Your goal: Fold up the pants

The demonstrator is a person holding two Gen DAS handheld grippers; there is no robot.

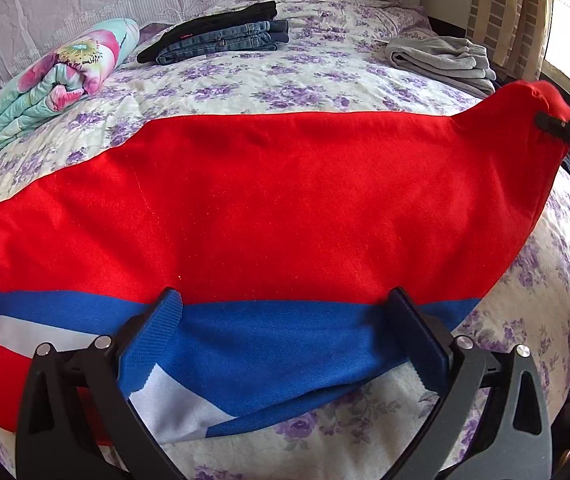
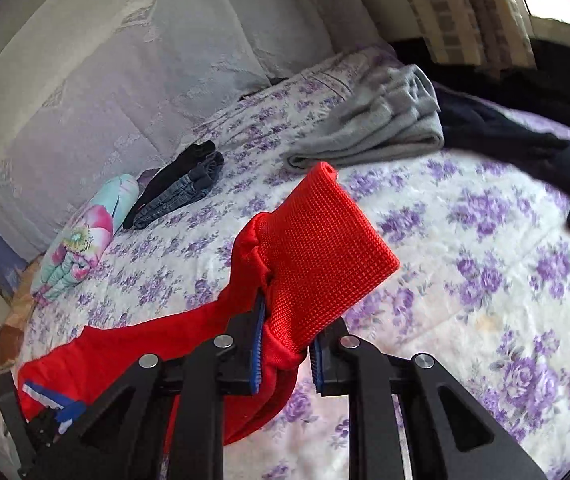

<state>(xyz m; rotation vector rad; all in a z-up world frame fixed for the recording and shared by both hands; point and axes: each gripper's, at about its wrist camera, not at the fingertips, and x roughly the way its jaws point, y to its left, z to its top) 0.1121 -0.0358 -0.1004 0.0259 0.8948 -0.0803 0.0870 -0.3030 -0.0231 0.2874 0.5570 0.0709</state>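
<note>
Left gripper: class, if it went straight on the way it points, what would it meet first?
Probably the red pants spread on the bed; the left gripper, jaws open, already straddles their blue band.

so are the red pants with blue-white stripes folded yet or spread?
Spread, not folded: the red pants with blue-white stripes lie stretched across the floral bedspread, cuff raised in the right gripper.

Bright window daylight, fisheye-warped edges.

Red pants (image 1: 285, 200) cut off at left edge; grey clothing (image 2: 385, 128) blurred; dark garment (image 2: 545, 176) cropped right.
</note>
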